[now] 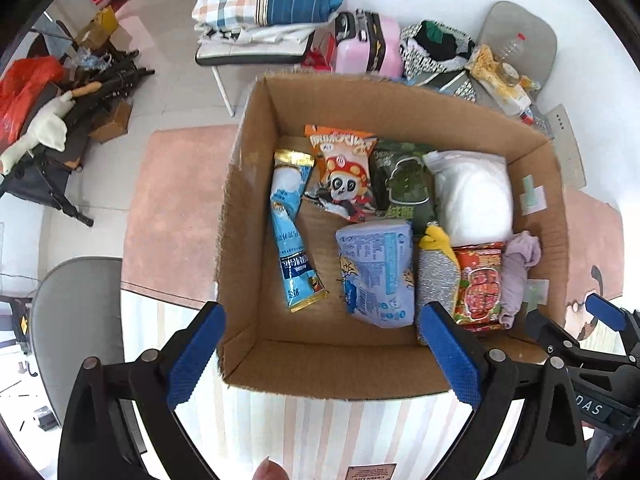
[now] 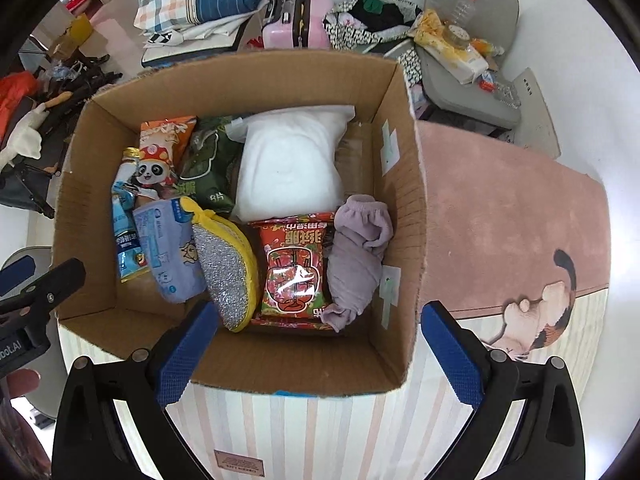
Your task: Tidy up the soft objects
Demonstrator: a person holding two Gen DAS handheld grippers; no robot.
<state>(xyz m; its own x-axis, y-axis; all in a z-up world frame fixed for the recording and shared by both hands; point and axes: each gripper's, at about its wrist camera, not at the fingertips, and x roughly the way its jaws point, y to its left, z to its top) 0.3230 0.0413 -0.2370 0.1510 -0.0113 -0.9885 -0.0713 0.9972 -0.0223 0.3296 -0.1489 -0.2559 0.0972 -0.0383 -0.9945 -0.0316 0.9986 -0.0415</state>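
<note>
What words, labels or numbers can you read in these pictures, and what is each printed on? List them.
"DAS", cut off: body of the right gripper, in the left wrist view.
"oot.AI", cut off: body of the left gripper, in the right wrist view.
Red packet in the cardboard box: Chinese print, upside down, not legible.
Plaque on the striped cloth: too small.

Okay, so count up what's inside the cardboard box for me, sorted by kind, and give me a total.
Printed snack or drink packets: 5 (long blue, panda, dark green, pale blue, red)
White padded bag: 1
Silver and yellow scrubber: 1
Lilac cloth: 1
Total: 8
</note>
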